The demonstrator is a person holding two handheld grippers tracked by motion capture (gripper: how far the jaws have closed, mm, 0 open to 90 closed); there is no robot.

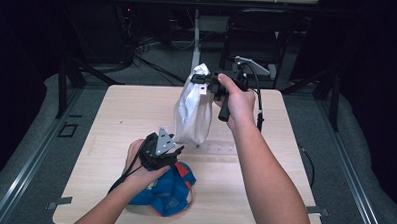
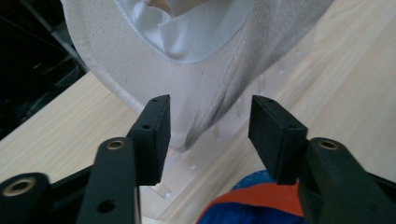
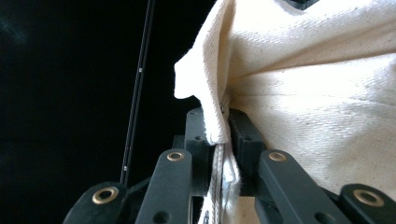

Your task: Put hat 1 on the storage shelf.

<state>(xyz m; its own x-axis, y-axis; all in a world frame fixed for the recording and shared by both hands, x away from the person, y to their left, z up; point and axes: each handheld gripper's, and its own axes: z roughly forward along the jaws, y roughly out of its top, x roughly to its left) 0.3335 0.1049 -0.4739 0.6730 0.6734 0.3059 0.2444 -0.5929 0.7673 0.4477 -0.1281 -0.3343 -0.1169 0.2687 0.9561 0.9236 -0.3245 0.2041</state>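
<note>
A white cloth bag point(image 1: 192, 117) hangs upright over the table's middle, its bottom just touching the wood. My right gripper point(image 1: 200, 81) is shut on its top edge, and in the right gripper view the pinched hem point(image 3: 219, 130) sits between the jaws of that gripper point(image 3: 218, 123). A blue and orange cloth item point(image 1: 166, 193) lies crumpled near the front edge. My left gripper point(image 1: 177, 148) is just above it, aimed at the bag's lower part. In the left gripper view the jaws of that gripper point(image 2: 210, 107) stand open and empty before the bag point(image 2: 140, 60), whose mouth shows a shiny lining.
The light wooden table point(image 1: 126, 114) has bare wood to the left and right of the bag. A clear plastic strip point(image 2: 187, 161) lies on it under the bag. A dark chair point(image 1: 259, 34) and floor cables stand beyond the far edge.
</note>
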